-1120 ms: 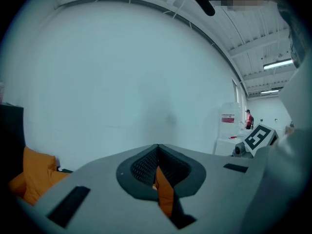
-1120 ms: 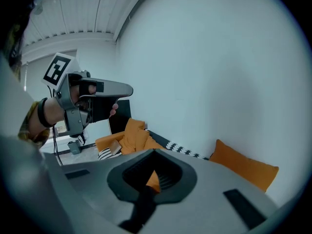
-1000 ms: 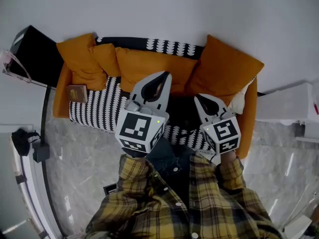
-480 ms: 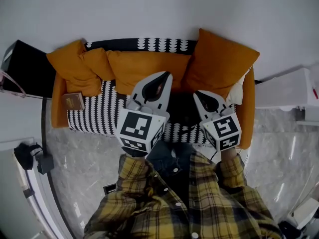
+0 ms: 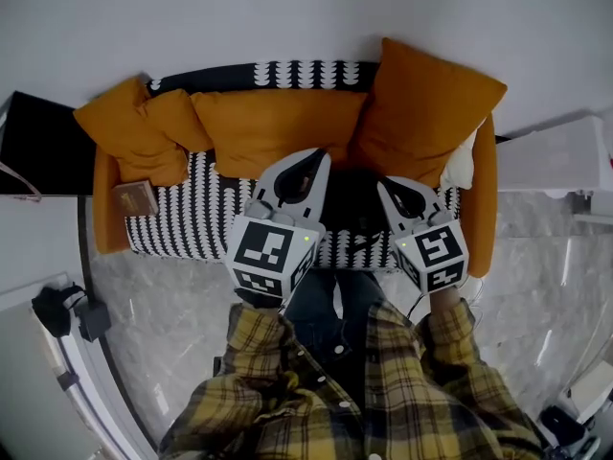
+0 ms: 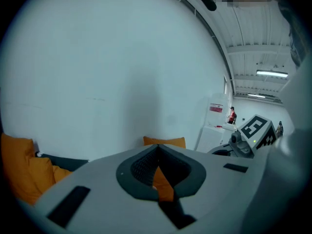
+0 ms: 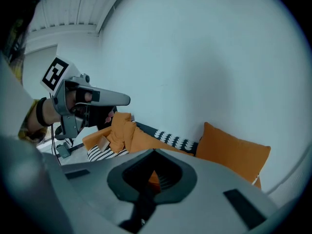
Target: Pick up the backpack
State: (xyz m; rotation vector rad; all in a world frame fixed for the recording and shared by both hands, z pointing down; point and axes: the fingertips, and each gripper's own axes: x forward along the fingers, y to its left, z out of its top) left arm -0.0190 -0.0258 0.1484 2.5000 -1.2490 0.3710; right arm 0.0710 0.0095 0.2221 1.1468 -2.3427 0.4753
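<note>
Jaws pressed together, nothing held: left gripper (image 5: 308, 161), right gripper (image 5: 390, 190). Dark backpack (image 5: 352, 214), likely, lies between them on striped sofa (image 5: 182, 220). Both flank it, presumably pre-grasp approach.

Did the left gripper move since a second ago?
Yes, a little. In the head view the left gripper has slid away from the sofa's patterned backrest, towards the striped seat.

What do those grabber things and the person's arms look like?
The left gripper and right gripper are pale grey wedges with dark jaws. Each carries a white cube with black square markers. The sleeves are yellow plaid.
</note>
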